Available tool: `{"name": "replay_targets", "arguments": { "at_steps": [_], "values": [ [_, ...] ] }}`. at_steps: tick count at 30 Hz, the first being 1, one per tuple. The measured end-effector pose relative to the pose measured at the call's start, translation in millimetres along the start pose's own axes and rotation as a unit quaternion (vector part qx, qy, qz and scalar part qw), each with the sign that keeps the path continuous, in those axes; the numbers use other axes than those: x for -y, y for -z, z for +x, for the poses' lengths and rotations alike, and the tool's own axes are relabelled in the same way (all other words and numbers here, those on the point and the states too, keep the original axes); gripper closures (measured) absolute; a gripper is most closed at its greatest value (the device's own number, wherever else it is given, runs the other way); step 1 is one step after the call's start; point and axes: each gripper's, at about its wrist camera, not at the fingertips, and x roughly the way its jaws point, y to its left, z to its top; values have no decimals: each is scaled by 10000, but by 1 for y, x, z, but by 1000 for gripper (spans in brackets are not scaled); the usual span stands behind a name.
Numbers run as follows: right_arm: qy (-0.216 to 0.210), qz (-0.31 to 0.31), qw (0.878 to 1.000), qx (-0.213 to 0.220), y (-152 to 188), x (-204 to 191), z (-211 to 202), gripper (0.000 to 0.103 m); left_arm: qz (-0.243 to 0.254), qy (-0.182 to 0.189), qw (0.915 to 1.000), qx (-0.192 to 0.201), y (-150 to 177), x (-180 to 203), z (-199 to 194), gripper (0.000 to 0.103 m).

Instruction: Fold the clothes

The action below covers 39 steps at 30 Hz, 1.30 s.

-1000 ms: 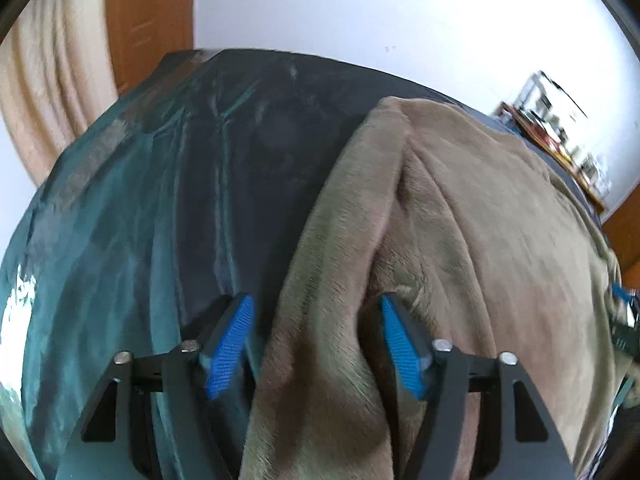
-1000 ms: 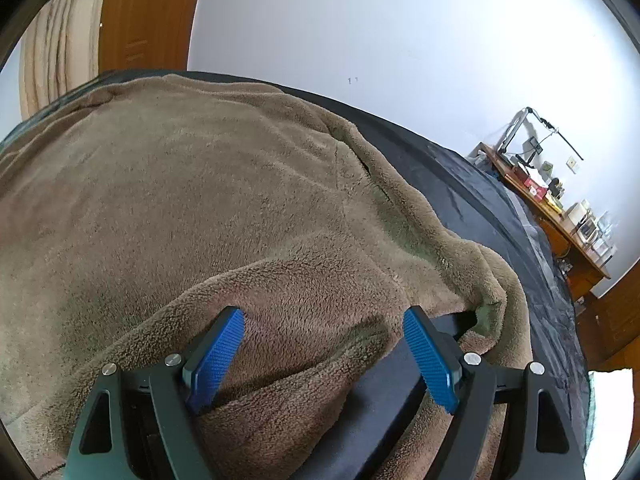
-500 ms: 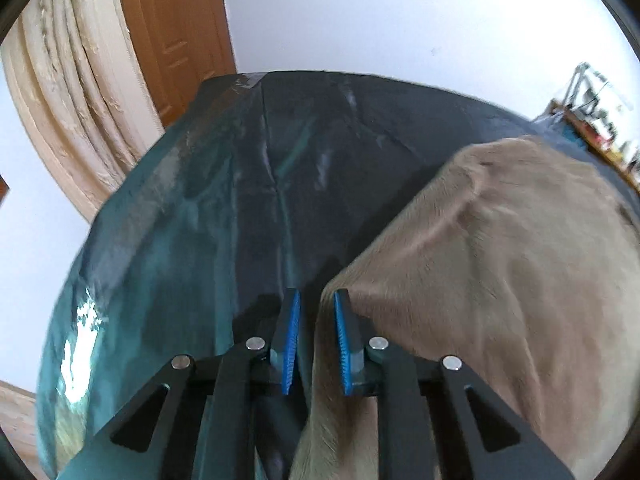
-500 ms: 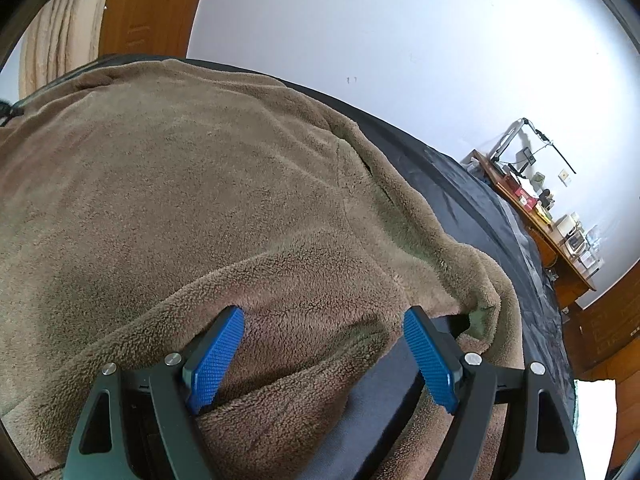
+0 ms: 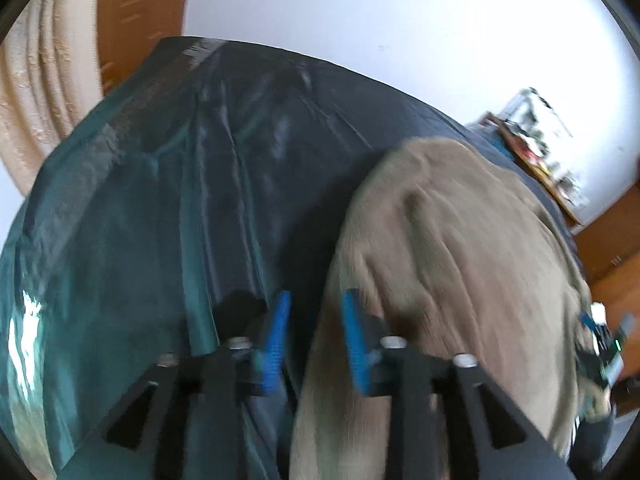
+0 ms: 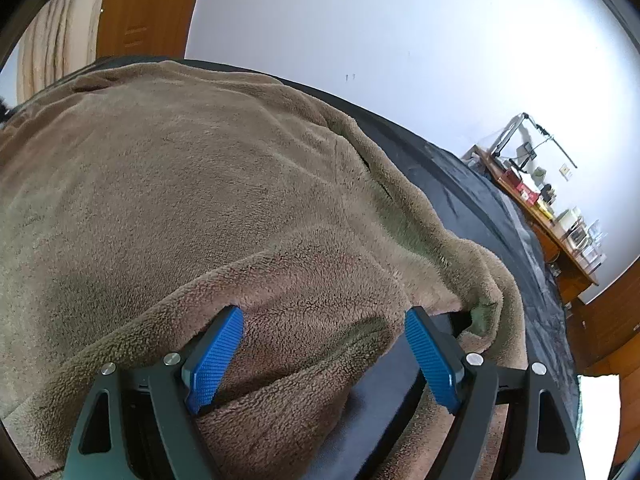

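A brown fleece garment (image 6: 208, 200) lies spread on a dark cloth-covered table (image 5: 200, 200). In the left wrist view the garment (image 5: 460, 248) fills the right half, and its left edge runs down between my blue pads. My left gripper (image 5: 314, 332) is nearly closed, with a narrow gap, and the garment's edge sits by the right pad; the frame is blurred, so a grip is unclear. My right gripper (image 6: 324, 356) is open wide, its jaws straddling a thick fold of the garment's near edge.
A wooden door (image 6: 140, 12) and a beige curtain (image 5: 44, 92) stand at the back left. A wooden side table with clutter (image 6: 548, 208) stands against the white wall at the right. The other gripper (image 5: 604, 348) shows at the far right of the left wrist view.
My left gripper went from wide open to nearly shut at the garment's left edge, then widened slightly while moving. My right gripper stayed open over the near fold.
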Motion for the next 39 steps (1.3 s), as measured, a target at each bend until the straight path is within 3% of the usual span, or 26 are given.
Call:
{"name": "replay_targets", "arguments": {
  "at_steps": [2,4,9,12,15,17,18,26,32,35,39],
  "values": [
    [-21,23,10000,-9,0,2,0,18,74,191,9998,-43,14,-1,-7,40],
    [-6,16,10000,-6,0,1,0,18,96,276,9995,-106,23,2,-9,35],
    [43,-17,10000,7,0,-1,-1,18,347,323,9986,-220,44,17,-8,34],
    [84,-46,10000,17,-1,-2,-1,18,574,-123,9979,-274,49,26,2,35],
    [145,-88,9999,34,-1,-4,-2,18,634,-485,9967,-172,50,32,3,57],
    [194,-123,9997,47,-2,-5,-2,18,597,-689,9957,-176,46,28,4,81],
    [217,-139,9997,53,-2,-6,-3,18,533,-643,9963,-202,43,25,5,84],
    [313,-203,9993,74,-3,-9,-3,18,411,-1146,9926,13,29,30,2,92],
    [324,-206,9992,71,-2,-9,-4,18,291,-1816,9811,598,-32,15,-19,92],
    [336,-211,9992,70,-3,-9,-4,18,316,-1928,9795,497,-61,14,-9,92],
    [339,-213,9992,70,-2,-9,-4,18,674,-2393,9684,212,-70,17,24,91]
  ]
}}
